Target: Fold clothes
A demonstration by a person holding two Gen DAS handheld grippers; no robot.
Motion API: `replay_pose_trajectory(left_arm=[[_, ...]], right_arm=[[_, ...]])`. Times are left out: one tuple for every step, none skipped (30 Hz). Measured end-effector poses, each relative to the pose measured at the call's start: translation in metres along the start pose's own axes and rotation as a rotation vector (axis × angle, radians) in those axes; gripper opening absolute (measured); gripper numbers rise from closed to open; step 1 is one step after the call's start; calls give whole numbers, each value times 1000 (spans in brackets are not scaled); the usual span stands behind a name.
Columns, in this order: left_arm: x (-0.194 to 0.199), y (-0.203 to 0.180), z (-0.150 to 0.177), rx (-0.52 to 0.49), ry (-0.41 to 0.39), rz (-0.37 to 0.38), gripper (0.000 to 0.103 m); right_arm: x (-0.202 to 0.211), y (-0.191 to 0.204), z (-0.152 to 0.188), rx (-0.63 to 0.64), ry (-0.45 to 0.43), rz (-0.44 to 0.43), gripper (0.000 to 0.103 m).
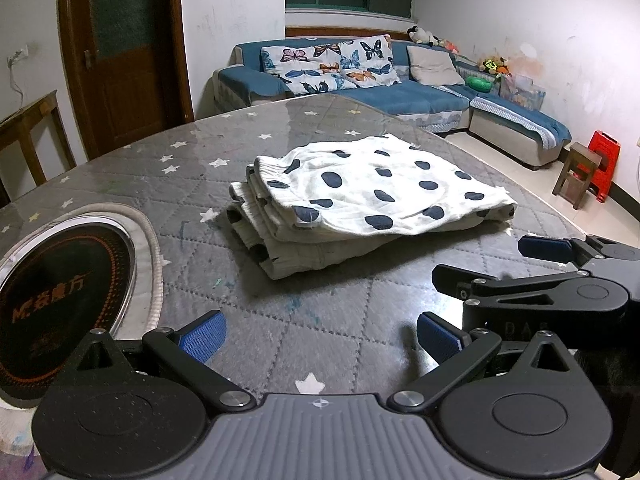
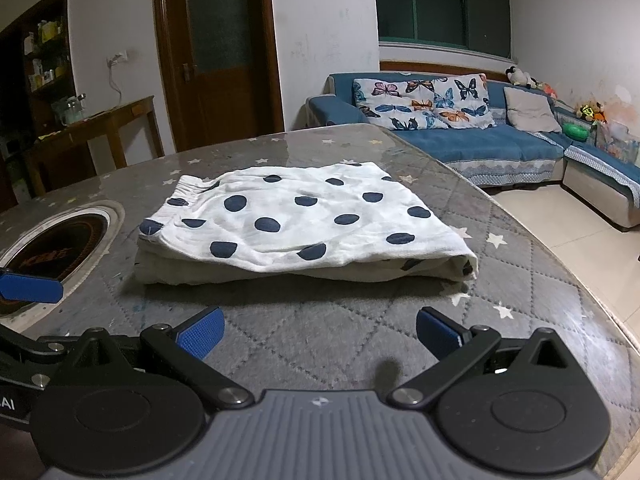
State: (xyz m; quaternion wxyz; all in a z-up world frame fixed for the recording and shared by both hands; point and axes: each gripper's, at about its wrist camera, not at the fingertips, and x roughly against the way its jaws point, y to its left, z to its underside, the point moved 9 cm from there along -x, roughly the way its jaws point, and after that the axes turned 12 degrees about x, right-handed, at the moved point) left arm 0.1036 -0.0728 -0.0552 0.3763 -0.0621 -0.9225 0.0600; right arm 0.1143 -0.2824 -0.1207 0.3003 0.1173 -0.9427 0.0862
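Observation:
A white garment with dark blue dots [image 1: 360, 196] lies folded in a flat stack on the grey quilted table [image 1: 320, 312]. It also shows in the right wrist view [image 2: 296, 224], with the elastic waistband at its left end. My left gripper [image 1: 320, 336] is open and empty, a short way in front of the stack. My right gripper [image 2: 318, 334] is open and empty, also just in front of the stack. The right gripper's blue-padded fingers [image 1: 548, 250] reach in at the right of the left wrist view. One left finger [image 2: 30, 288] shows at the left edge of the right wrist view.
A round black induction plate [image 1: 60, 300] is set into the table at the left, also in the right wrist view [image 2: 52, 256]. The table's edge curves away at the right. Beyond it stand a blue sofa [image 2: 500, 148], a wooden stool [image 1: 576, 172] and a red stool [image 1: 604, 164].

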Motion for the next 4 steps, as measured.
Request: replay_pose_trajectory(left_arm=[[-1, 0, 0, -1, 1, 1, 103], [-2, 0, -1, -1, 0, 0, 103], [-2, 0, -1, -1, 2, 1, 103], [-3, 0, -1, -1, 4, 3, 103]], right_arm=[[-1, 0, 0, 0, 1, 0, 103], [-2, 0, 0, 0, 2, 0, 103], [-3, -1, 0, 0, 4, 0, 103], [-4, -1, 0, 0, 5, 0, 103]])
